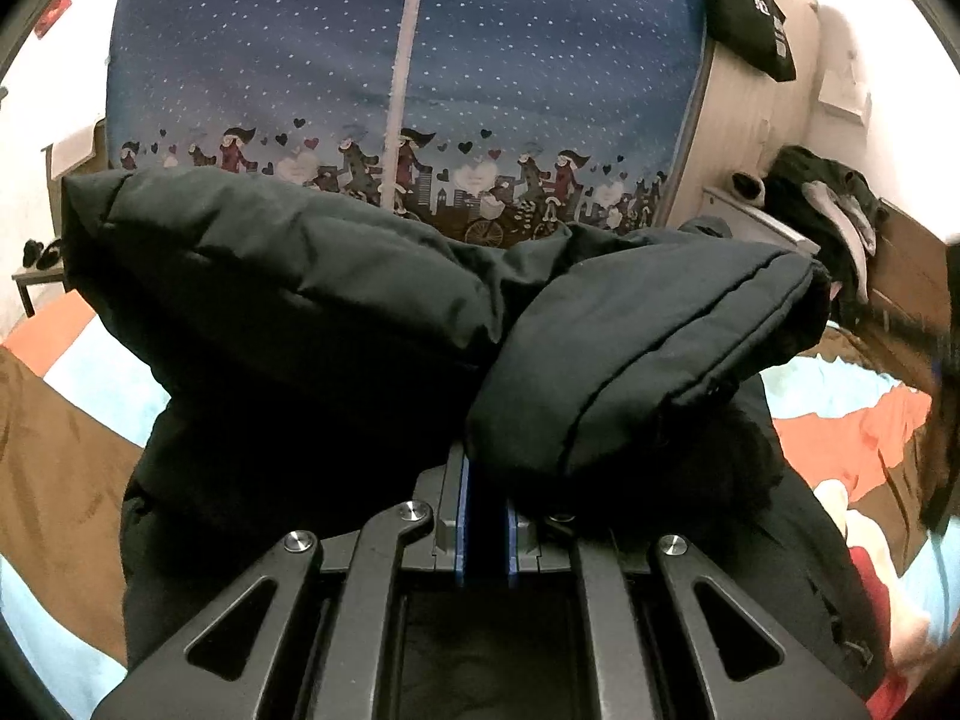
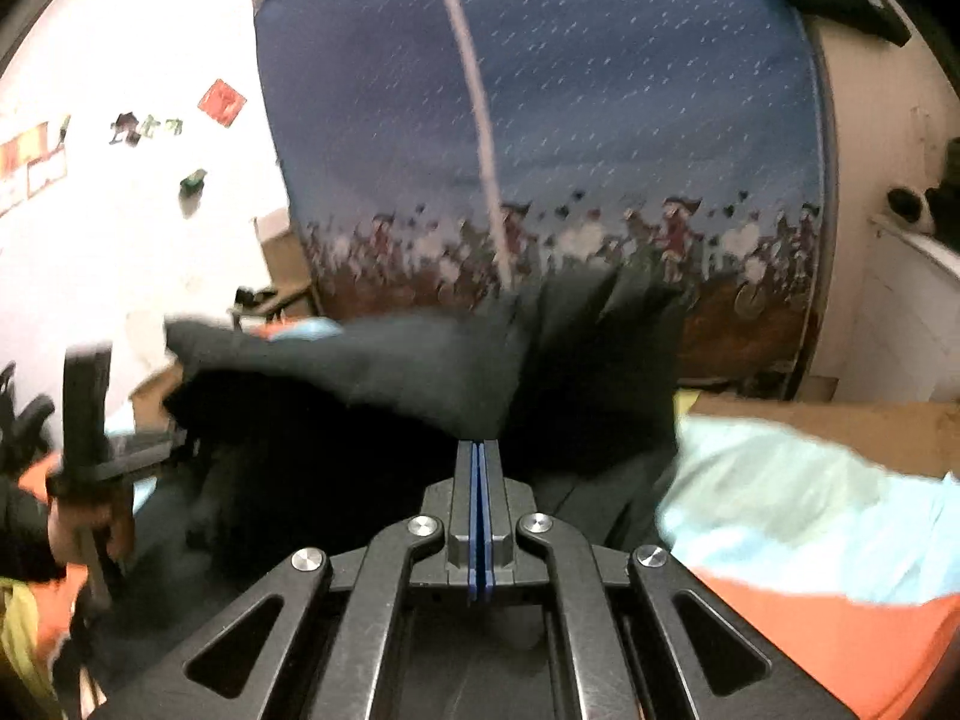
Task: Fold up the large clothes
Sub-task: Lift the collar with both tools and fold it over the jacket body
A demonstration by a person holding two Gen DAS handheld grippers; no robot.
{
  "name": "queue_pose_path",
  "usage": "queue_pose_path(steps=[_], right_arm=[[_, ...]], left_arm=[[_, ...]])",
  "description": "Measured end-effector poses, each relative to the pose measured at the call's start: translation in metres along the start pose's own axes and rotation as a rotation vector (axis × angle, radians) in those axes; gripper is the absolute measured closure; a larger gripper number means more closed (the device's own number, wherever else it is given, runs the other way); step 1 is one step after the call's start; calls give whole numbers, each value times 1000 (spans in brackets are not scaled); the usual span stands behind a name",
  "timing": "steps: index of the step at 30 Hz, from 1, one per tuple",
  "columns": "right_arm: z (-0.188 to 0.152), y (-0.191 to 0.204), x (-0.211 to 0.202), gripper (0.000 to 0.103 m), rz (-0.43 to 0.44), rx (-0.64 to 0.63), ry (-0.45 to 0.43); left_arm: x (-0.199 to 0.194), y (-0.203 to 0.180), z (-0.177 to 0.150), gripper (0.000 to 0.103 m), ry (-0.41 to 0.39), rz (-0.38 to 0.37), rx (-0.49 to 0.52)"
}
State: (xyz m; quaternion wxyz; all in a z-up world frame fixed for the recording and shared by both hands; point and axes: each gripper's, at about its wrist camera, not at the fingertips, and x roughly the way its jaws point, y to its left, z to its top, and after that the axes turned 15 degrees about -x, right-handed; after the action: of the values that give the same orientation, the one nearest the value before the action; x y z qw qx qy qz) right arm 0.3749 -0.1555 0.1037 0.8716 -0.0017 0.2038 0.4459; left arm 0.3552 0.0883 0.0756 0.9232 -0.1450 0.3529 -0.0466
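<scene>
**Puffy jacket mid-fold: where the grip could fail**

Blue starry fabric (image 1: 270, 60), a wardrobe cover with a cartoon border along its lower edge, fills the background, and everything is placed against it here. Below it lies a bedspread (image 1: 72, 420) in orange, pale blue and brown, and on that, directly in front of the cover, sits the black padded jacket (image 1: 288, 300).

The left gripper (image 1: 486, 480) has its jaws drawn together on a thick padded fold of the jacket, which bulges over and right of the fingers. The right gripper (image 2: 480, 450) is clamped on a thinner flap of the jacket (image 2: 372, 366), which fans up toward the cover's cartoon border; this view is blurred, so exactly which edge it holds cannot be told. At the far left of that view a hand (image 2: 90, 516) carries the other gripper.

Risks, as I judge them:
- The fabric looks slick and the filling springy, so a pinch on only the outer shell may slide out when either hand pulls.
- The bulk may spring back open once released, undoing the fold.
- Uneven pulling between the two hands could twist the jacket, leaving a crooked crease.
- Dragging the jacket low across the bedspread could ruck the bedding beneath the cover.
</scene>
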Motion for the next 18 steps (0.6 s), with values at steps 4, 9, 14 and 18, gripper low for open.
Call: queue_pose_path(steps=[4, 9, 14, 18], right_arm=[[37, -3, 35, 100, 102, 40, 14], [35, 32, 96, 100, 196, -44, 168], [2, 67, 123, 100, 231, -114, 286], [-14, 66, 125, 100, 235, -101, 298]], left_arm=[[-3, -2, 4, 96, 1, 5, 27], [-4, 1, 14, 96, 5, 10, 37], [-10, 14, 20, 94, 67, -12, -2], [-30, 26, 10, 94, 85, 1, -4]])
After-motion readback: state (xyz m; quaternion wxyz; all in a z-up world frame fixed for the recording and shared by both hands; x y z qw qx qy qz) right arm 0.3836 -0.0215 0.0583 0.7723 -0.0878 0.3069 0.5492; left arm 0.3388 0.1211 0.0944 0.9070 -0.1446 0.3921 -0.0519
